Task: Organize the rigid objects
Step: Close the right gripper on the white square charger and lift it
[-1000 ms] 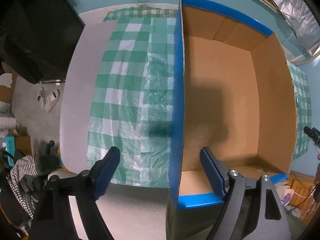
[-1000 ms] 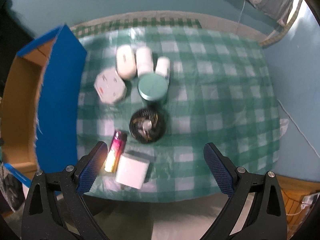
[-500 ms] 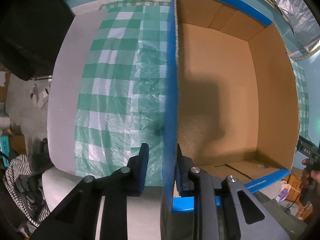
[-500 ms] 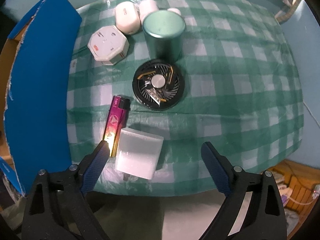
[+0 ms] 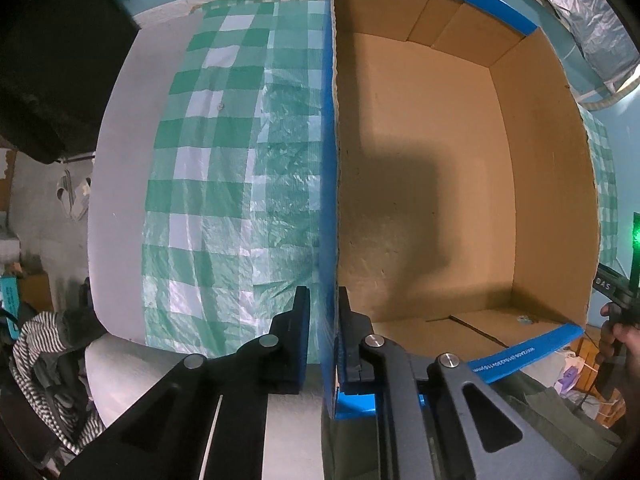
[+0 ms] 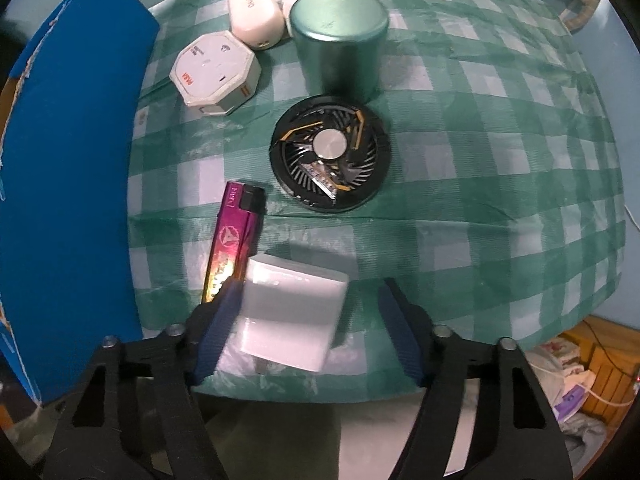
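Right claw [image 6: 308, 320] has just been closing around the white charger [image 6: 290, 316] at the bench's near edge, right pad not yet touching. Left claw [image 5: 322, 336] clenches the box wall [image 5: 328, 200]. Risk: the left pad could drag the adjacent lighter [image 6: 234, 240].

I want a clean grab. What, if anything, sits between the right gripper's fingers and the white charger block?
Nothing visible. The right gripper already straddles the white charger block; the pink lighter lies just beside its left finger.
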A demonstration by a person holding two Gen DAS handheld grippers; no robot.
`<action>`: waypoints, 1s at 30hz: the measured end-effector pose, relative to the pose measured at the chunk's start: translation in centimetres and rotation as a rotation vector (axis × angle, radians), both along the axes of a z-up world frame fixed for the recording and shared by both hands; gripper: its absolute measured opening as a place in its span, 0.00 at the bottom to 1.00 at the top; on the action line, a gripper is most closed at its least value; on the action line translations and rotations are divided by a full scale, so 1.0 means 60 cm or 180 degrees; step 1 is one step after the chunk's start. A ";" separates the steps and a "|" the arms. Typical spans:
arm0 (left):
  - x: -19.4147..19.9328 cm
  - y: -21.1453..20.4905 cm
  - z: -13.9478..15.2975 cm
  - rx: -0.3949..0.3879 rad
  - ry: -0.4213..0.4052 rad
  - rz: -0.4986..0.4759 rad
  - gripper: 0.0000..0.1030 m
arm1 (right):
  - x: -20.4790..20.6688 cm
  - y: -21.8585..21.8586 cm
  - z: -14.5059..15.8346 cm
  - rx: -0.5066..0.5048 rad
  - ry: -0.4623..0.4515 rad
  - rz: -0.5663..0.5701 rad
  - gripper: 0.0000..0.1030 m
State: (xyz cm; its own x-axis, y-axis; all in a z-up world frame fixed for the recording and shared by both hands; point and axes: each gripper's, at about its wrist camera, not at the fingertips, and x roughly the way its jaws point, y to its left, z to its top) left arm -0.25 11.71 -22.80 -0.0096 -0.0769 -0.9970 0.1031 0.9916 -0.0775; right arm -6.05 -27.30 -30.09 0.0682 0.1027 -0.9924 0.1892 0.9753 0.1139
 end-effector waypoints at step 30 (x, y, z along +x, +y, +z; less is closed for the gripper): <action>-0.006 -0.001 -0.004 -0.0074 0.0068 -0.0022 0.10 | 0.003 0.036 -0.033 -0.0250 -0.0179 0.0113 0.47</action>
State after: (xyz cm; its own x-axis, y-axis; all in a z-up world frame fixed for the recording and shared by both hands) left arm -0.62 11.67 -23.06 -0.0316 -0.0998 -0.9945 0.1080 0.9888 -0.1026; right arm -5.86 -25.11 -32.10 0.1217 0.0281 -0.9922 0.1498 0.9876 0.0464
